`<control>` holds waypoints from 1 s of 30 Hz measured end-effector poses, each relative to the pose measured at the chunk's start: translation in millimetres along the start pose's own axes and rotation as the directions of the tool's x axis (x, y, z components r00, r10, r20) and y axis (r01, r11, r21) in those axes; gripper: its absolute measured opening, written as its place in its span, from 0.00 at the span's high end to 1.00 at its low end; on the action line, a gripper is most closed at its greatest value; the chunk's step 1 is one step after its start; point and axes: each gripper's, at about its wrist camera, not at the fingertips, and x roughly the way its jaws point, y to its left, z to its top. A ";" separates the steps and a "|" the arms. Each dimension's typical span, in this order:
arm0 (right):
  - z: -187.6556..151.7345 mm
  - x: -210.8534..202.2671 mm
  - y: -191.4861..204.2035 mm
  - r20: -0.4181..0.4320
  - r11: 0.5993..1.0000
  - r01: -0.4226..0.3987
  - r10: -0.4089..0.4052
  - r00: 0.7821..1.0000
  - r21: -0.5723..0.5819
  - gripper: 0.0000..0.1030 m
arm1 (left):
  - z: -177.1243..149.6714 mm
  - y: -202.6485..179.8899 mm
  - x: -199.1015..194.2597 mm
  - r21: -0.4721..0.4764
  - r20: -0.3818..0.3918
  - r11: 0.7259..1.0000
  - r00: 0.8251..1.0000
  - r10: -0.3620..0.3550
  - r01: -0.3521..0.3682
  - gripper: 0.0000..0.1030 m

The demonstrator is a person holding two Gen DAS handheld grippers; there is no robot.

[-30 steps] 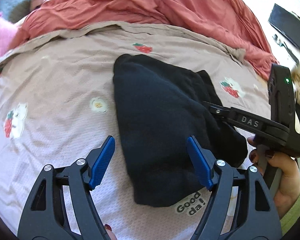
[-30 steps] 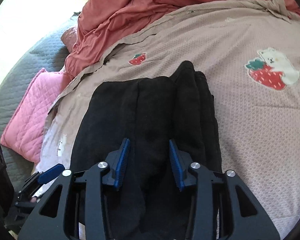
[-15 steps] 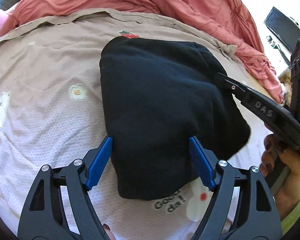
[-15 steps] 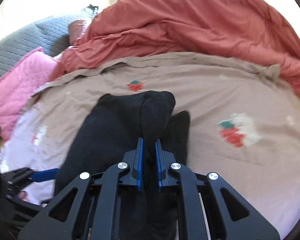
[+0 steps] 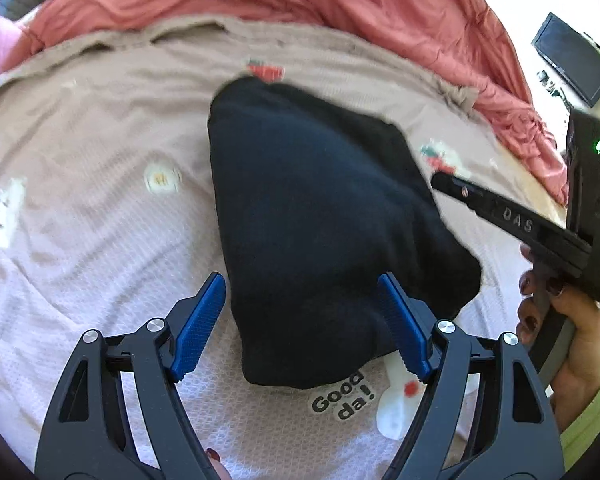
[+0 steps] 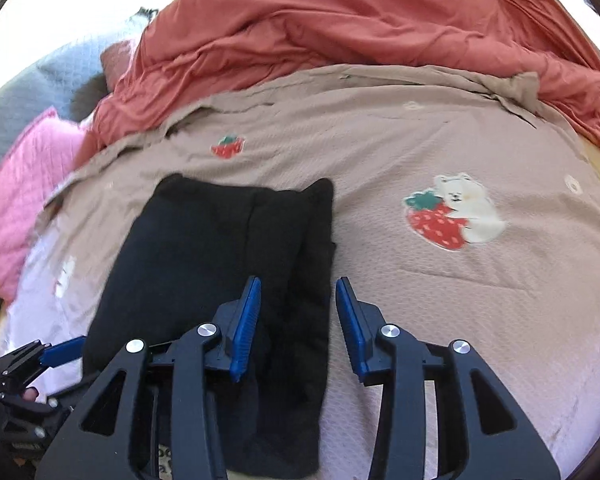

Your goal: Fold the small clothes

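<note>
— Fingers? 
— Left gripper wide apart, empty; right gripper opening, gripping nothing, over the right edge of the folded black garment.
— Surroundings? 
— It lies on the beige bedspread — bare cloth around; red duvet behind.

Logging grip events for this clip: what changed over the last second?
The right claw pinched a fold of the black garment, then let go; its jaws are opening, cloth lying flat below them. The left claw stayed open over the garment's near end, and the bedspread is unchanged.
</note>
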 end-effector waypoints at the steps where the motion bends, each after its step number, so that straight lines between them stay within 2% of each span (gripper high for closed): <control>1: 0.1 -4.9 -2.1 0.001 1.000 -0.011 0.011 1.000 0.008 0.63 | 1.5 -1.3 -3.6 0.009 0.015 1.000 1.000 0.008 -0.008 0.32; 5: -3.8 -23.0 3.8 0.008 0.996 -0.087 0.087 0.996 -0.001 0.63 | 5.8 -10.5 -7.4 0.061 0.030 0.998 0.999 0.033 -0.034 0.32; 7: -8.6 -27.6 13.3 -0.008 0.987 -0.160 0.159 0.987 -0.022 0.63 | 4.3 -12.6 1.9 0.071 -0.002 0.997 0.999 0.038 -0.038 0.32; 9: -13.1 -23.7 23.7 -0.042 0.979 -0.197 0.194 0.980 -0.055 0.63 | -0.9 -10.9 12.6 0.069 -0.041 0.997 0.998 0.045 -0.042 0.32; 13: -21.6 1.4 25.2 -0.148 0.991 -0.095 0.080 0.986 -0.095 0.64 | -11.5 -6.7 23.4 0.063 -0.076 0.997 0.996 0.054 -0.050 0.30; 17: -23.5 7.7 12.3 -0.174 0.992 -0.123 0.120 0.977 -0.007 0.62 | -13.1 -4.6 24.6 0.049 -0.083 0.998 0.996 0.045 -0.041 0.30; 22: -23.9 7.5 17.4 -0.173 0.994 -0.109 0.102 0.979 -0.026 0.59 | -13.5 -4.7 22.8 0.046 -0.083 0.998 0.996 0.041 -0.038 0.30; 30: -23.0 9.5 9.0 -0.183 0.993 -0.118 0.119 0.976 0.013 0.55 | -14.6 -5.5 21.1 0.046 -0.085 0.998 0.995 0.047 -0.043 0.30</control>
